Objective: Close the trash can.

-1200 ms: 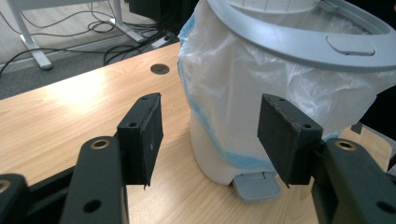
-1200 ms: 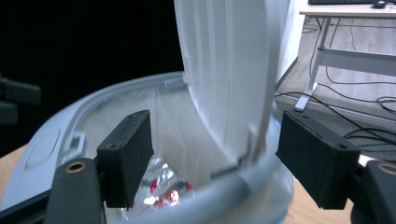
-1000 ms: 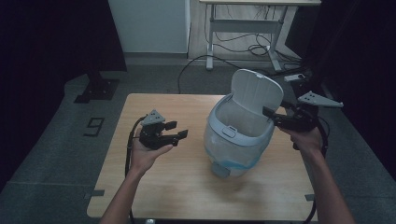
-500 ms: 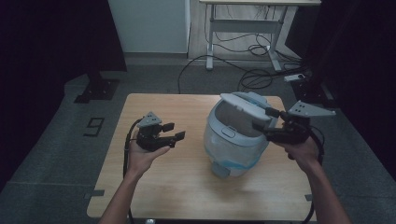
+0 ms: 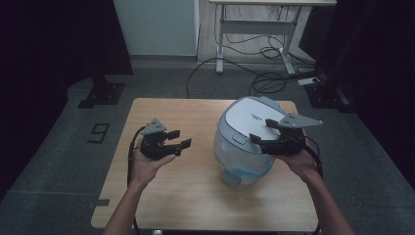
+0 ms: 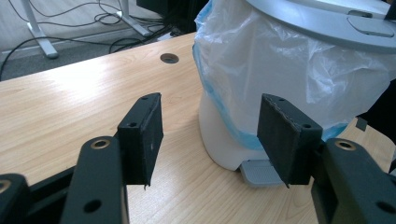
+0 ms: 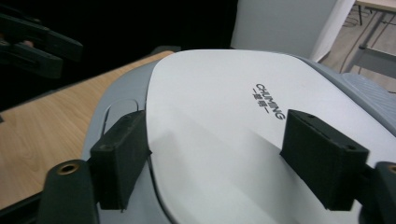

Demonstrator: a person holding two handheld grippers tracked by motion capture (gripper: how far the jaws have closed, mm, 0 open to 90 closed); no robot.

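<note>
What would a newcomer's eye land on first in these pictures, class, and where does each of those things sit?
First, the pale lidded bin on the right half of the wooden table, its lid down and a clear plastic liner bunched under the rim. Next, the right gripper with open jaws over the lid, and the left gripper open, held apart left of the bin.

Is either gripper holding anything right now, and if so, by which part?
Nothing is held. The left gripper hangs open above the table, apart from the bin. The right gripper is open over the bin's closed lid, its jaws having just been opening.
</note>
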